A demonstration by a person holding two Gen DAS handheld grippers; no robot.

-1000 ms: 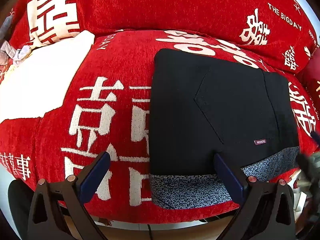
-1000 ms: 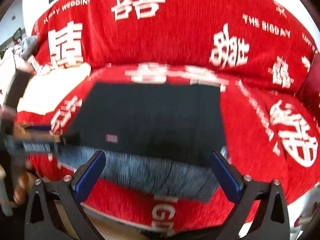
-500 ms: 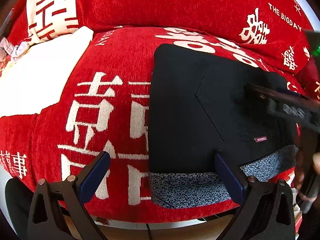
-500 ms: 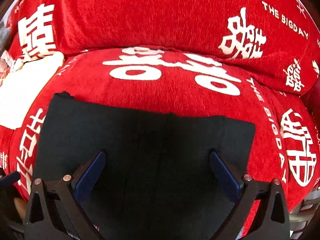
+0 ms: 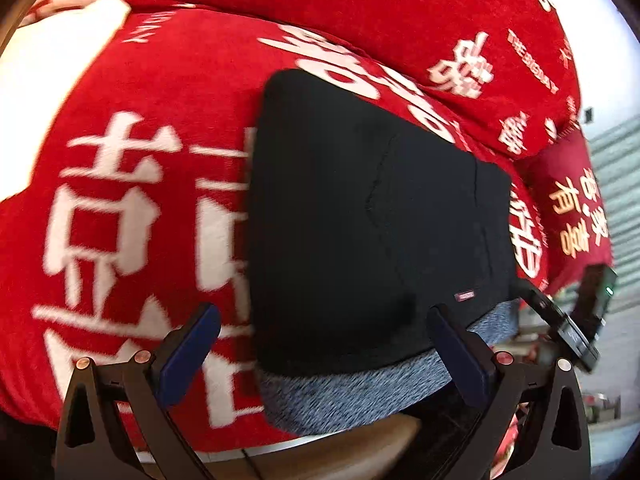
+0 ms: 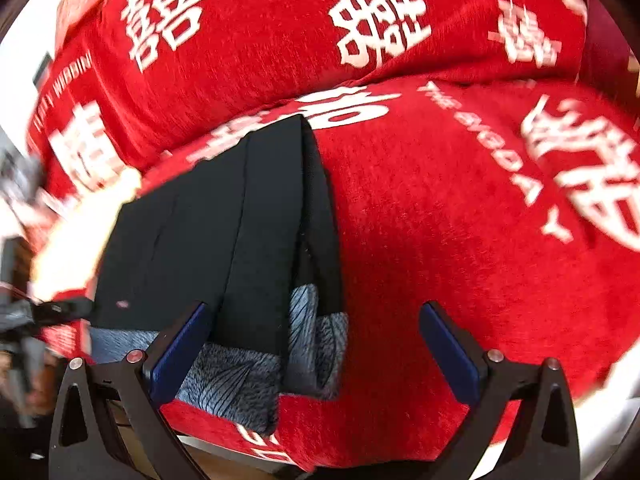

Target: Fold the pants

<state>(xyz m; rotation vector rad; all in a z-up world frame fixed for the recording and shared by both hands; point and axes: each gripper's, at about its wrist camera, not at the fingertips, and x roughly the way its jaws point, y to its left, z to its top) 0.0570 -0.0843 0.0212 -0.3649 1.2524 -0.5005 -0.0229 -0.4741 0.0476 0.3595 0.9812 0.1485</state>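
Black pants (image 5: 352, 216) with a speckled grey waistband (image 5: 344, 396) lie folded on a red sofa seat (image 5: 160, 184). My left gripper (image 5: 326, 350) is open and empty, low over the front left corner of the pants. In the right wrist view the same pants (image 6: 224, 236) lie left of centre, with stacked layers showing at their right edge (image 6: 316, 216). My right gripper (image 6: 314, 346) is open and empty over the waistband (image 6: 240, 376) at that right edge. The right gripper's body (image 5: 560, 320) shows at the right in the left wrist view.
The sofa's red backrest (image 6: 280, 24) with white characters rises behind the seat. A white cloth (image 5: 48, 92) lies on the seat to the left. A dark red cushion (image 5: 572, 208) stands at the right end. The seat's front edge (image 5: 320, 444) drops off below the waistband.
Both grippers moved right. The right gripper swung from above the pants to their right front edge. The pants lie as before.
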